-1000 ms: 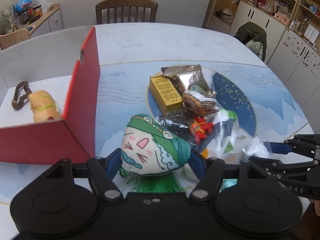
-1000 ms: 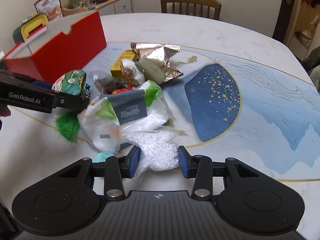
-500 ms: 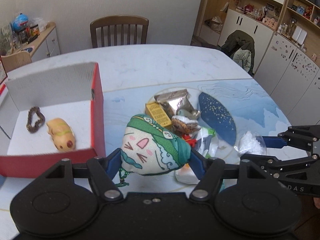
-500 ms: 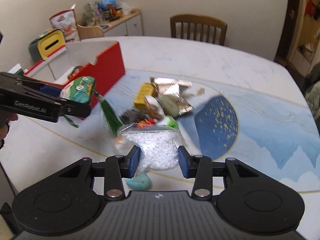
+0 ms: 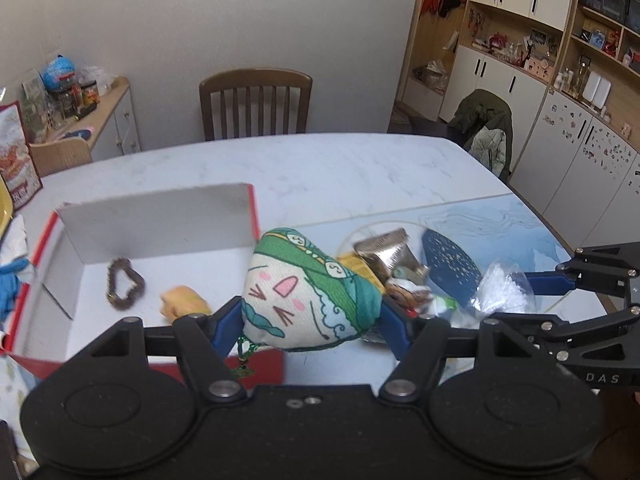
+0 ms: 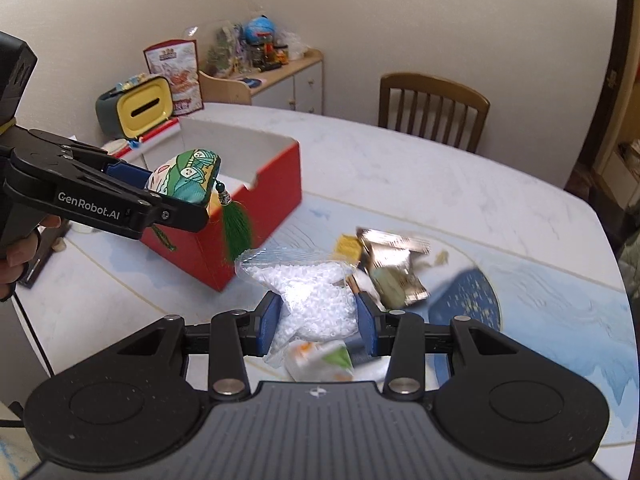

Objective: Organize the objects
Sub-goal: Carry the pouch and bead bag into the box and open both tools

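Left gripper (image 5: 312, 320) clamped on the cat-face pouch (image 5: 308, 292), carried above the near right corner of the red box (image 6: 256, 216), open cavity lying ahead and to the left of the fingers, tassel (image 6: 236, 228) dangling outside the wall. Right gripper (image 6: 316, 320) pinching the bag of white beads (image 6: 316, 296), lifted over the pile, box further off to its left, so left hand nearer the drop

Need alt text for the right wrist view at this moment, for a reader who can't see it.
The right gripper holds a clear bag of white beads above a pile of small packets on a pale table. To its left, the left gripper holds a green cat-face pouch with a tassel beside an open red box.
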{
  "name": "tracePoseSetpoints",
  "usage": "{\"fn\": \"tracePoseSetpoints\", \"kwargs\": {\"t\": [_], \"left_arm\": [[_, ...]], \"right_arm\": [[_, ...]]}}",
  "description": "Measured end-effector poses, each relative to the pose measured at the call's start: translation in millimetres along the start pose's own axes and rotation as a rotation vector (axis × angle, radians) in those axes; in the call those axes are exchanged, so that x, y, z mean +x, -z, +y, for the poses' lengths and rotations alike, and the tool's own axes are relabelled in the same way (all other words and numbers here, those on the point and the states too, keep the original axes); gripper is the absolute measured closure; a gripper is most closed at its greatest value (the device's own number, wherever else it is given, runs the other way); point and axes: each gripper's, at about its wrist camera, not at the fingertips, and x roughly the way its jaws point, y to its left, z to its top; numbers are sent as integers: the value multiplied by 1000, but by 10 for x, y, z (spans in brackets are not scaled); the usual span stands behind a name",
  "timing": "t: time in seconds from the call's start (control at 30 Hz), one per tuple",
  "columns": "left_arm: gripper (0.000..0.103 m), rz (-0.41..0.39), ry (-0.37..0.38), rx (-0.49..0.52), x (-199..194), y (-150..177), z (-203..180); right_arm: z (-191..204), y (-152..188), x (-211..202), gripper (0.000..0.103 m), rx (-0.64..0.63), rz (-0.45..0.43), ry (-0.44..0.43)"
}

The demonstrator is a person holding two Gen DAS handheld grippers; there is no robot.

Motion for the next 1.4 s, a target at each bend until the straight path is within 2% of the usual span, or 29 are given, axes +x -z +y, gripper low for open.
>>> {"fn": "tracePoseSetpoints", "kwargs": {"t": [0.23, 0.87, 1.4], "left_arm": [[34, 19, -16, -16, -40, -81, 395], [34, 93, -33, -43, 123, -8, 1325], [34, 200, -89, -10, 629, -32, 1901]], "right_arm": [[248, -278, 109, 62, -33, -9, -9], [930, -923, 758, 62, -63, 45, -50], [1198, -1353, 1644, 62, -50, 94, -2]]}}
